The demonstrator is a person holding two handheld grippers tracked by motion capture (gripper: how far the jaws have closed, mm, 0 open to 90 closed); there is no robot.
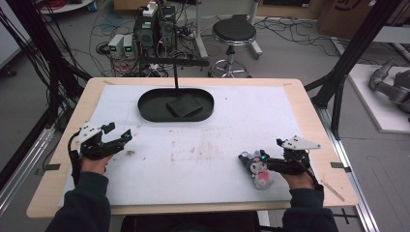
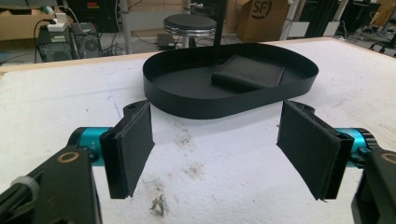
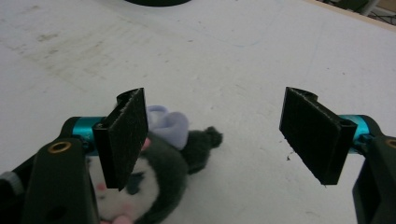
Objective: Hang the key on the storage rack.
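A black oval tray (image 1: 150, 113) (image 2: 187, 105) sits at the back middle of the white mat, with a flat black square block (image 1: 183, 105) (image 2: 247, 73) lying inside it. My left gripper (image 1: 118, 131) (image 2: 217, 140) is open at the left side of the mat, pointing toward the tray with nothing between its jaws. A small plush toy (image 1: 258, 170) (image 3: 161, 170), black and white with a lavender bow, lies at the front right. My right gripper (image 1: 249, 159) (image 3: 215, 135) is open just above it. The toy lies under the left jaw, not gripped.
A thin black pole (image 1: 176, 73) on a crossbar rises behind the tray. A bit of debris (image 1: 130, 152) (image 2: 159, 205) lies on the stained mat near the left gripper. A stool (image 1: 234, 33), electronics and cables crowd the floor beyond the table's far edge.
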